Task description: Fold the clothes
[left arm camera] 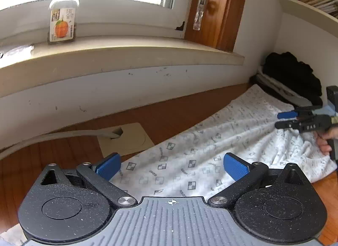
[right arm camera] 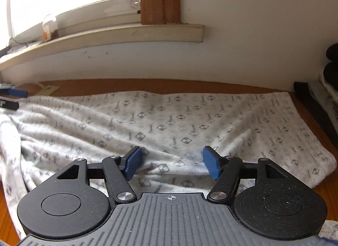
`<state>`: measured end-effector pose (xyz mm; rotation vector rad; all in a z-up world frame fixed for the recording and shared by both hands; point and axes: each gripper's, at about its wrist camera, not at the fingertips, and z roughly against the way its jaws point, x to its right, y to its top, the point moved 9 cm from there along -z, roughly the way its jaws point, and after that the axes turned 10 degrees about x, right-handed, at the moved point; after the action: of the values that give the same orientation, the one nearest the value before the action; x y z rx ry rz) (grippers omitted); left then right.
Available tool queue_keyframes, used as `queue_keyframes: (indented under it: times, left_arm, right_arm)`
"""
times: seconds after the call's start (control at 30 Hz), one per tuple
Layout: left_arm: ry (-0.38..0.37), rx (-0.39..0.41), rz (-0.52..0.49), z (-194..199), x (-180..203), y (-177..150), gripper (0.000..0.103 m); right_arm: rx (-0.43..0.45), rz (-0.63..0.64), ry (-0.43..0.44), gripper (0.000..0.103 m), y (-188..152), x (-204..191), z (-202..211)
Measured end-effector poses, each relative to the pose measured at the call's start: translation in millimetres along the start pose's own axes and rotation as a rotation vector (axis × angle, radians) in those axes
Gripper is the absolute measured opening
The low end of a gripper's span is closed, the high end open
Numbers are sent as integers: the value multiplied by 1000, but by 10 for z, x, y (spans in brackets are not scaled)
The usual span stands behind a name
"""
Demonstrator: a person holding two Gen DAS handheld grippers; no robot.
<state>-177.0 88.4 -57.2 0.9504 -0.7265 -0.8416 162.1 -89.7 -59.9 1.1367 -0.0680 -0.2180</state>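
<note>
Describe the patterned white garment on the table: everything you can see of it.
The garment is soft white cloth, knit by the look, printed all over with small grey checkered diamonds and chain-like marks. It lies spread along the wooden table below the windowsill, mostly flat with long diagonal creases, bunched at the end near the left gripper. Its far edge runs straight near the wall; one corner lies close to dark folded clothes. Both the left gripper and right gripper stand open over it, pads not pressing it.

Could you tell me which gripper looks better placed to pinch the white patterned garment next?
Probably the right gripper: its open fingers straddle a raised wrinkle of the white patterned garment.
</note>
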Motion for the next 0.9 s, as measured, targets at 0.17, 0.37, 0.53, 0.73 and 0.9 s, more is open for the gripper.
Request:
queue_keyframes:
  times: [0.17, 0.37, 0.53, 0.73, 0.9]
  left_arm:
    - [4, -2, 9, 11, -8, 9, 103]
    - [6, -4, 7, 23, -1, 8, 103]
    - [8, -8, 11, 14, -10, 8, 103]
    - [7, -16, 10, 2, -14, 3, 103]
    - [7, -23, 7, -10, -9, -2, 103]
  right_arm:
    - [43, -75, -186, 52, 238, 655, -37]
    - [-9, -108, -296, 51, 111, 1274, -13]
    - [0, -102, -299, 51, 37, 1369, 131]
    - [2, -109, -326, 55, 86, 1367, 212]
    - [85, -110, -268, 54, 51, 1086, 770]
